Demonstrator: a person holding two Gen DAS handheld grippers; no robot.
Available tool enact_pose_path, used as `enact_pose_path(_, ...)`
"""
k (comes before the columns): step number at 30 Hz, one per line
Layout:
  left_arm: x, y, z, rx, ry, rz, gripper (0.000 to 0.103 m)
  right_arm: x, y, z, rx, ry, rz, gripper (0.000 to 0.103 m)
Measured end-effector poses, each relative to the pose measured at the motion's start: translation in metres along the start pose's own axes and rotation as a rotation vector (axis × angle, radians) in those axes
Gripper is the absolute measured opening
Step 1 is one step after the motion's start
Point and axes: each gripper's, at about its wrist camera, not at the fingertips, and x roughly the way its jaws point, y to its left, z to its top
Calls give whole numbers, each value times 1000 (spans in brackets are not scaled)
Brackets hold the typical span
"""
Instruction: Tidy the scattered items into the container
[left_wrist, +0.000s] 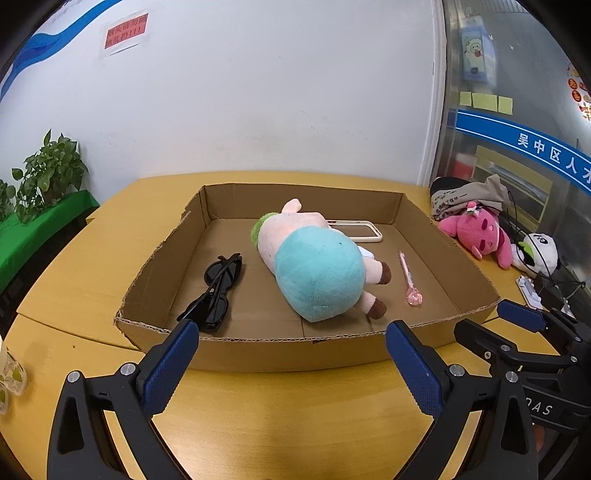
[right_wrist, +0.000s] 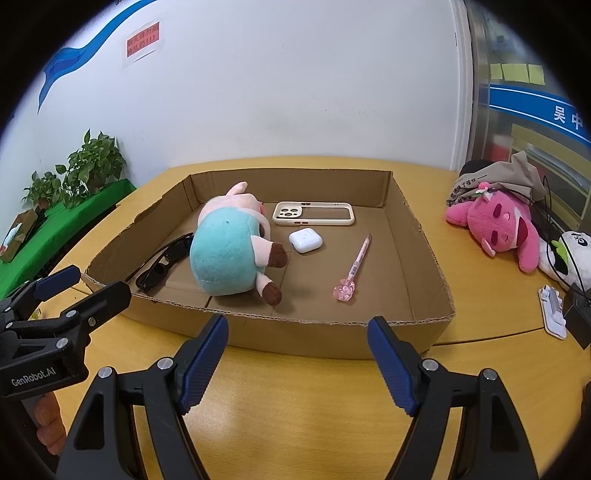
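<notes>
From my left wrist: my left gripper (left_wrist: 291, 330) hangs over the yellow table (left_wrist: 280, 406) with its blue fingers (left_wrist: 173, 365) spread wide and nothing between them, just short of the near wall of the cardboard box (left_wrist: 258, 350). Inside the box lie black sunglasses (left_wrist: 216, 291) at the left, a plush toy (left_wrist: 314, 266) with a teal back in the middle, a pink pen (left_wrist: 407, 278) to its right, and a white phone case (left_wrist: 364, 230) partly hidden behind the toy. My right gripper (left_wrist: 480, 317) shows at the right edge, beside the box's near corner. Beyond the box on the table sit a pink plush (left_wrist: 478, 236), a panda plush (left_wrist: 539, 254) and a grey bag (left_wrist: 469, 195); potted plants (left_wrist: 48, 173) stand at the far left. From my right wrist: the right gripper's fingers (right_wrist: 391, 365) stand well apart, empty, before the box's near wall. Here a white earbud case (right_wrist: 305, 240) shows between the toy and the pen, with the phone case just behind it. My left gripper juts in at the left, open, near the box's corner by the sunglasses.
</notes>
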Motion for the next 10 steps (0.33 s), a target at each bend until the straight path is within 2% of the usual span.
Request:
enact_pose_path(5, -1, -3, -2, 26, 19, -39, 103, 1, 1, -1, 1, 0, 1, 78)
enact_pose_path(10, -1, -3, -3, 13, 20, -18, 103, 0, 2, -2, -2, -1, 1, 78)
